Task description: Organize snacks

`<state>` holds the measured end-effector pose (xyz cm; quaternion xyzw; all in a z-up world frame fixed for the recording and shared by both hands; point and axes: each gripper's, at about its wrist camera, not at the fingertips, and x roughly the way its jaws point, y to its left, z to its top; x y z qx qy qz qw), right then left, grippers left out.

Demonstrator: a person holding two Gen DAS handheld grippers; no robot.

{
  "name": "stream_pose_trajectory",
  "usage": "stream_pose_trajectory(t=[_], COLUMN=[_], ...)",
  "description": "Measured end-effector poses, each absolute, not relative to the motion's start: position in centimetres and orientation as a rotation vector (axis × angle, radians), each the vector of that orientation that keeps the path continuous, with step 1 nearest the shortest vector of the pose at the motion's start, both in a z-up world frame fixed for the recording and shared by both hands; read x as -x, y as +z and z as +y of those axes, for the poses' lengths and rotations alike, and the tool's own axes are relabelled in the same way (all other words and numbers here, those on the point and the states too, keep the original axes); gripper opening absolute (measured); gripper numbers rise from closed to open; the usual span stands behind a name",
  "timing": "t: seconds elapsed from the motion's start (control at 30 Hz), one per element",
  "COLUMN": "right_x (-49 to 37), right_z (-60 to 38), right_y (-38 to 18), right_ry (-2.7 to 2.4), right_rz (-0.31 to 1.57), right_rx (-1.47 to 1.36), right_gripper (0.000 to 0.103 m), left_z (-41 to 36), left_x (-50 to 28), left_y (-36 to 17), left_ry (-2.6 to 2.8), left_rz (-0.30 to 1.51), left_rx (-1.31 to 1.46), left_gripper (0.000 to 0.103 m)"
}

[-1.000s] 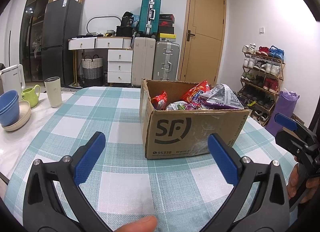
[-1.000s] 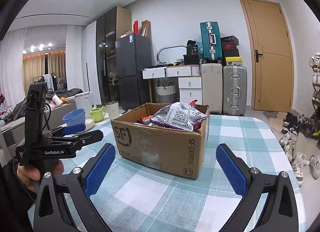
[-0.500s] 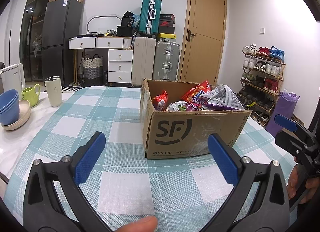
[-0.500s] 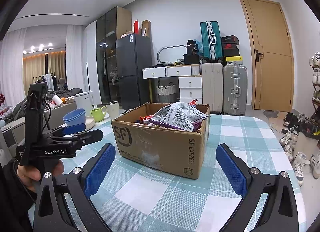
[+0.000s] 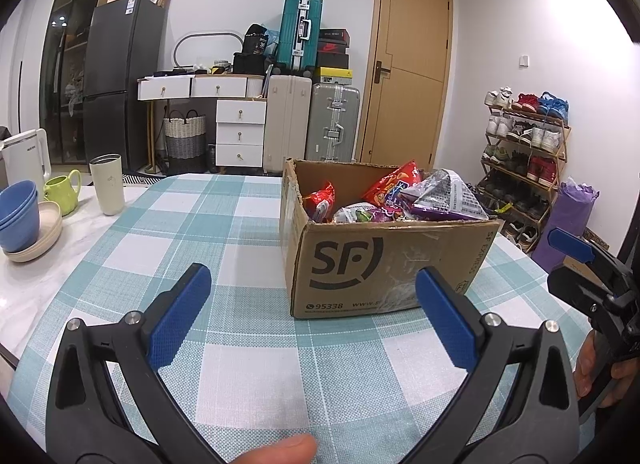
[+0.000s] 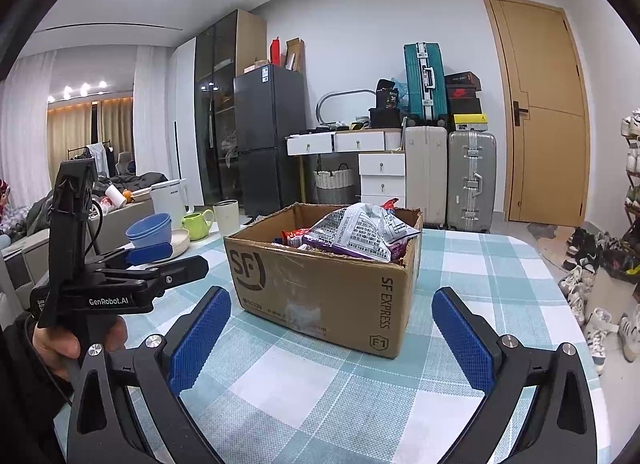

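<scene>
left gripper (image 5: 308, 316) jaws wide, empty | right gripper (image 6: 330, 338) jaws wide, empty | snack box (image 5: 384, 260) untouched

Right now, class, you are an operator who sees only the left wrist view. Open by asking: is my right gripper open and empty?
Observer: Yes, the right gripper is wide open, with nothing in it.
Operator: Any writing on my left gripper?
Observer: Its side reads GenRobot.AI.
Operator: What is farther left, past the fridge?
Observer: A sofa heaped with dark clothes.
</scene>
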<state>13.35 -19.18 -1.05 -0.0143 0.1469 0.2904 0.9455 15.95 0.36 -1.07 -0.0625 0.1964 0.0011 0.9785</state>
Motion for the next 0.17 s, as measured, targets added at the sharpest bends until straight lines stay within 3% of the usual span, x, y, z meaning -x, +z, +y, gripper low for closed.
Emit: stream_pose_trajectory(t=[0.17], right_x=[-13.36], right_z=[-19.26], right_y=[-1.07], right_ry=[0.593], right_rz=[0.301], right_rx=[0.023], right_gripper=[0.102], left_z=[0.17], left_x=[-15.72], left_y=[-1.07], left_ry=[0.0], left_rz=[0.393], left_rx=[0.114], left_gripper=[0.102])
